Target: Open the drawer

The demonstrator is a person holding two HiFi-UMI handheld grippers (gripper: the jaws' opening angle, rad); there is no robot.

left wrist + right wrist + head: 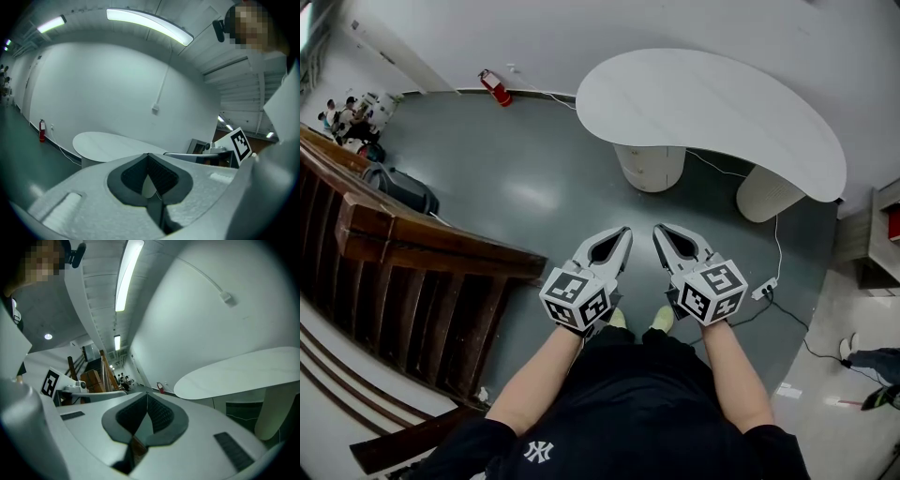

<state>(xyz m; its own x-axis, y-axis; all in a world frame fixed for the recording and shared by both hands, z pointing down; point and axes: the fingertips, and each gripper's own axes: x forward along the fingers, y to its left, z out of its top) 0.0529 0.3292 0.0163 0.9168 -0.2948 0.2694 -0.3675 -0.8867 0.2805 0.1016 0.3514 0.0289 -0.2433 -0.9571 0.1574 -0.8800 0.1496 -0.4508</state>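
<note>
1. Head view: left gripper [626,231] and right gripper [658,229] side by side below centre, pointing to 12 o'clock at white table [712,103], well apart from it; shelf unit [879,230] at 3 o'clock; drawer not discernible.
2. Left gripper view: jaws closed tip to tip, nothing between; table at 9 o'clock.
3. Right gripper view: jaws closed, empty; table at 3 o'clock.

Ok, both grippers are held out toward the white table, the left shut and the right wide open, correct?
Not quite: the right gripper is shut too, its jaws meeting at the tips with nothing between them, as the right gripper view shows. The rest holds: the left gripper is shut, and both are held out toward the white table.
</note>
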